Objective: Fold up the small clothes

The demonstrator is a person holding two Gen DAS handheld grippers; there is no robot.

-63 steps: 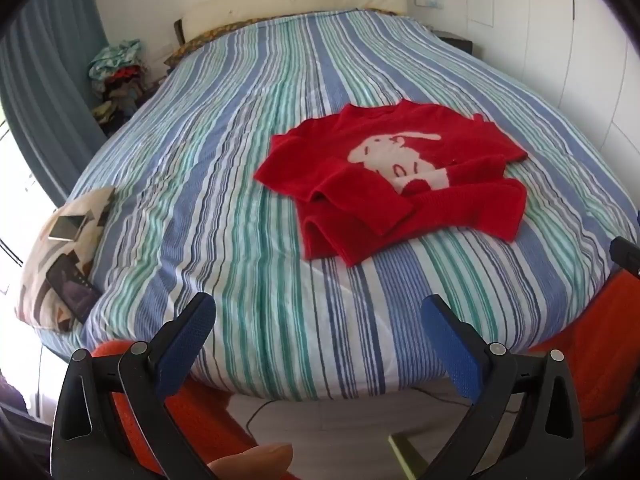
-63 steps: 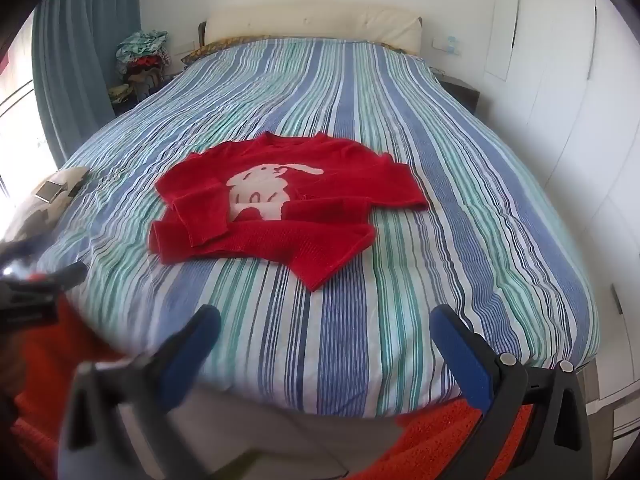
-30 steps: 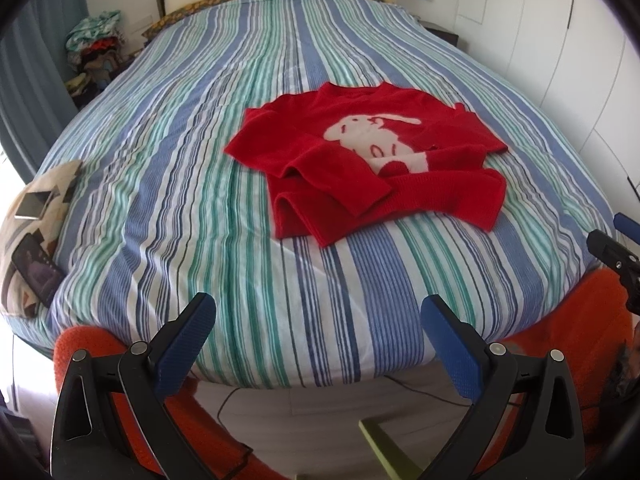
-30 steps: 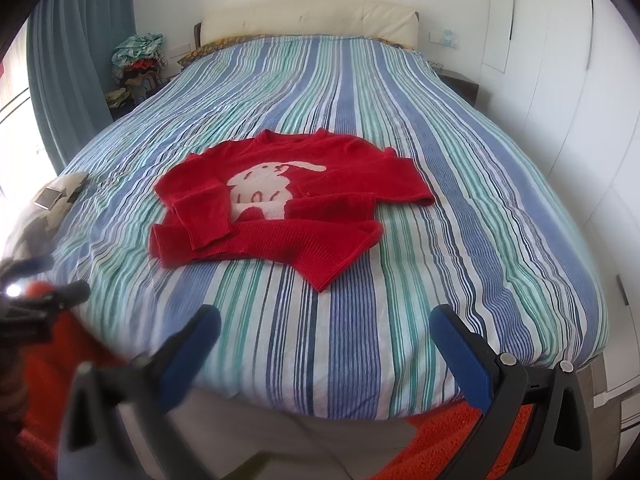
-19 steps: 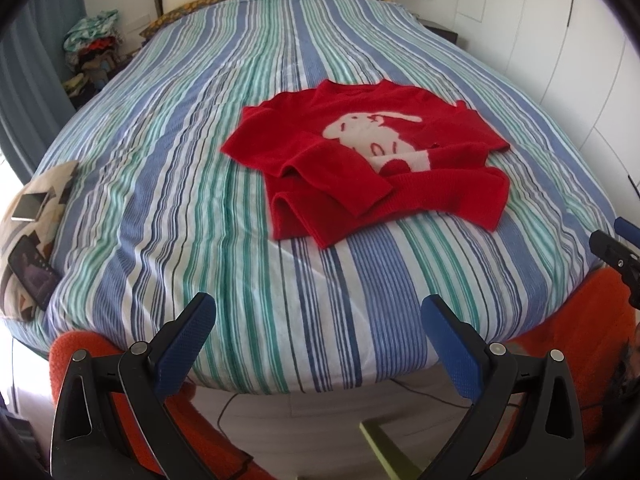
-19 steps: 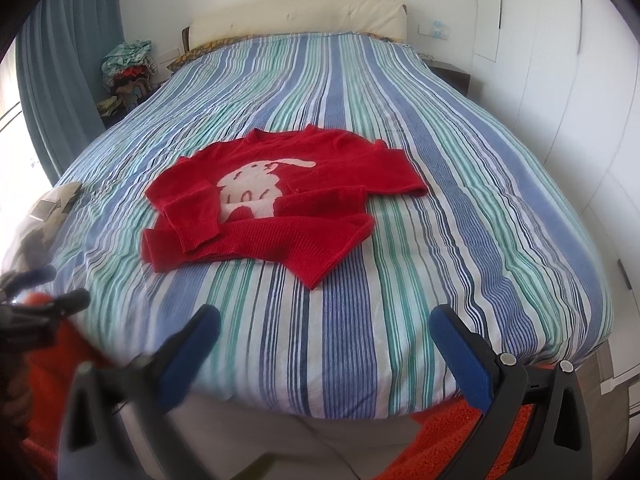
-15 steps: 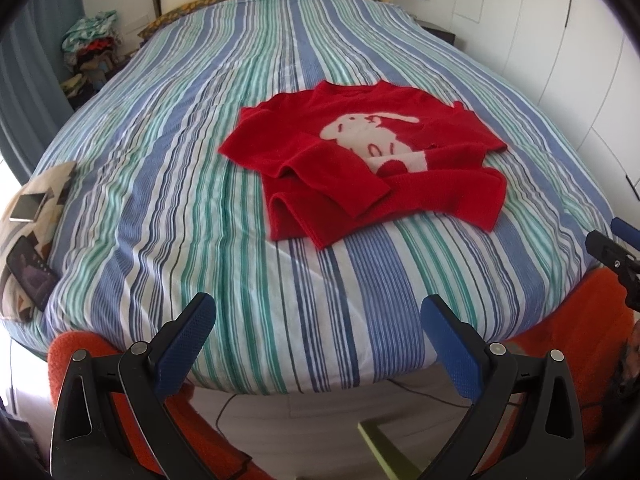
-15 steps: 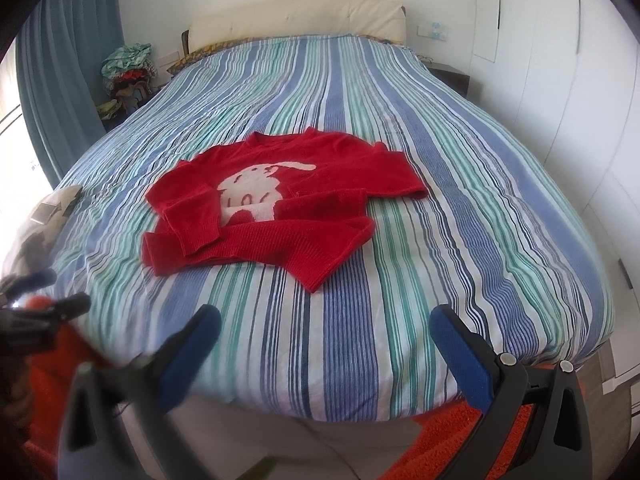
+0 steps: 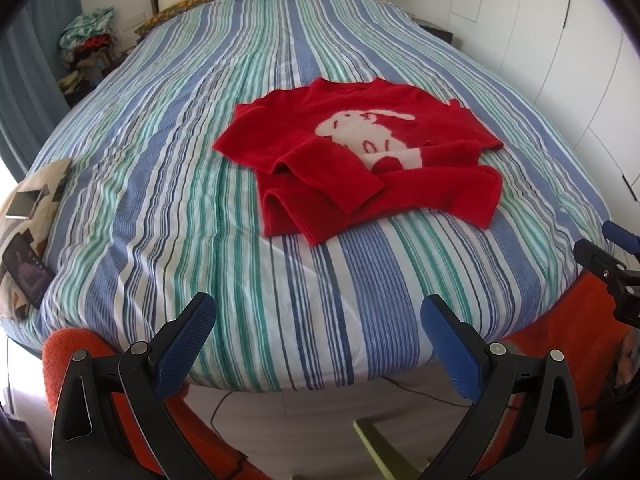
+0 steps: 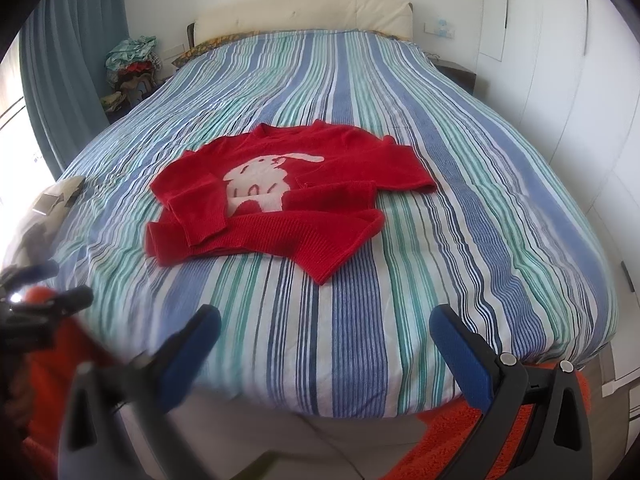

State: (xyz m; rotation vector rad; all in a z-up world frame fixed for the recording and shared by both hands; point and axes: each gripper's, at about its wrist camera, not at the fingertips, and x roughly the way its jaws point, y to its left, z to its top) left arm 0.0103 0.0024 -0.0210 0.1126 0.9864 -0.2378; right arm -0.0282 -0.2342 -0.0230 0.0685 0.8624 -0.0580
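A small red sweater with a white animal motif lies on the striped bed, both sleeves folded in over its front. It also shows in the right wrist view. My left gripper is open and empty, held off the foot of the bed, well short of the sweater. My right gripper is open and empty, also off the foot edge. The right gripper shows at the right edge of the left wrist view, and the left gripper at the left edge of the right wrist view.
A patterned cushion with a phone and a card on it lies at the bed's left edge. Clothes are piled beside the headboard. White wardrobes line the right. An orange rug covers the floor below.
Both grippers have drifted slightly; the view has shifted a little over the bed. The sweater has not moved and both grippers stay open.
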